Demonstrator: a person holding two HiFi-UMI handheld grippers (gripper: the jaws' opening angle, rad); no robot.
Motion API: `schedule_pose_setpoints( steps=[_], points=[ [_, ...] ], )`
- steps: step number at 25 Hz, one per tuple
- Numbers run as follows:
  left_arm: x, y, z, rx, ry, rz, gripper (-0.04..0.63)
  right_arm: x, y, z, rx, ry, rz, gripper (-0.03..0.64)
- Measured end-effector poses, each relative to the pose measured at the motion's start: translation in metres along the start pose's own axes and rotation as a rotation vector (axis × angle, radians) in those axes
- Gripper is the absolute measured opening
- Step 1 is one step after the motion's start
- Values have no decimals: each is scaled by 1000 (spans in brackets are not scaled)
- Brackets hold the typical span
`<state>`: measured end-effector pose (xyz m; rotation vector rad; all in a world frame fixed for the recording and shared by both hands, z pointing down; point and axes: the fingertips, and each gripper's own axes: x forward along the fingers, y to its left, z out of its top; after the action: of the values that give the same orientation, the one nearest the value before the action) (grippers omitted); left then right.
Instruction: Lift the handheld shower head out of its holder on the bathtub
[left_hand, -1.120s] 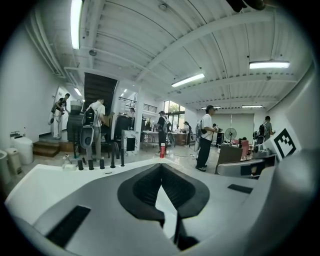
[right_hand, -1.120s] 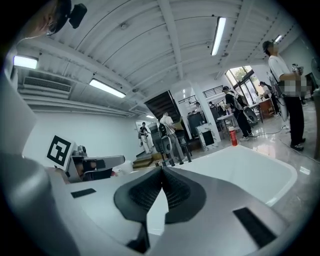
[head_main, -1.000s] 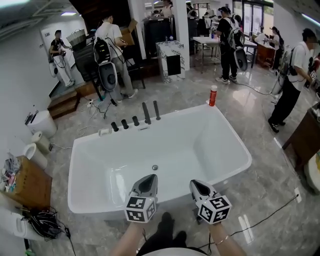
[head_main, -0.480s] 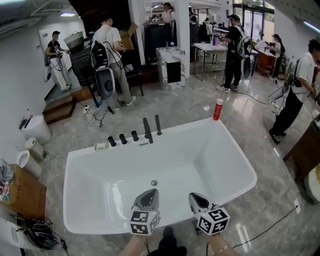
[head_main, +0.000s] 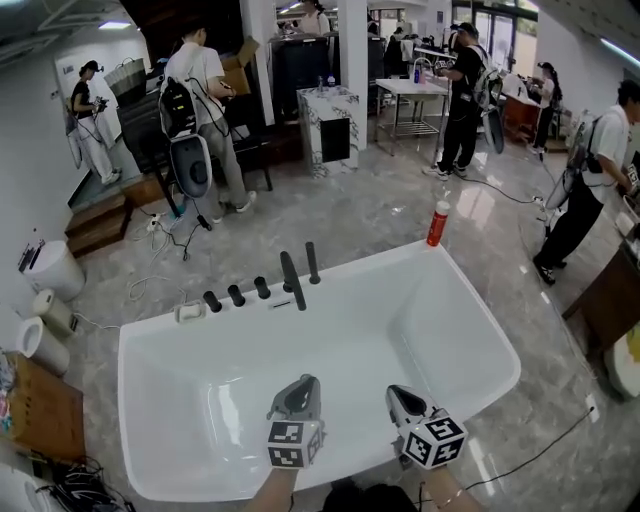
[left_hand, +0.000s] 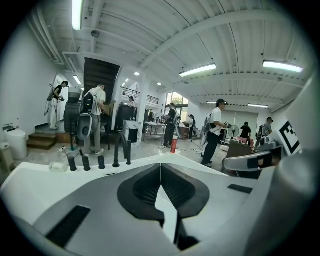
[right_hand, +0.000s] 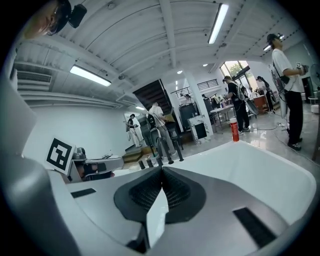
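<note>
Shower head (head_main: 312, 262) stands upright on the far rim of the tub (head_main: 128, 400). The left gripper (head_main: 302, 382) and right gripper (head_main: 396, 391) (jaws together, empty) point toward it.

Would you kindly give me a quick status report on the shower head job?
Left gripper and right gripper shut, empty. Shower head in its holder on the far rim, untouched. Only the tub between.

head view | left gripper (head_main: 298, 386) + right gripper (head_main: 401, 396): both moved forward side by side, from near rim to out over bathtub (head_main: 135, 350) basin | black fittings (head_main: 258, 289) on far rim: closer to both grippers
</note>
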<state>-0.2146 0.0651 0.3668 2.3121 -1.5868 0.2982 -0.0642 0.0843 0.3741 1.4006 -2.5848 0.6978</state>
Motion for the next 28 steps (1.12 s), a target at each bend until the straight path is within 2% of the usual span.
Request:
schedule_pose_setpoints(
  steps=[4,13,22,28],
  points=[
    [31,18,11,-19,-4,-4,20,28,-17,9,13,17,-22,6],
    [103,44,15,-45,-9,8,21,91,-56,10,14,51,-2,6],
    [207,51,12,-61,19,92,23,158,-130,24,-21,96,79,6],
    [292,69,-11,-78,26,157,23,219,-190,6,-39,137,128,6]
  ],
)
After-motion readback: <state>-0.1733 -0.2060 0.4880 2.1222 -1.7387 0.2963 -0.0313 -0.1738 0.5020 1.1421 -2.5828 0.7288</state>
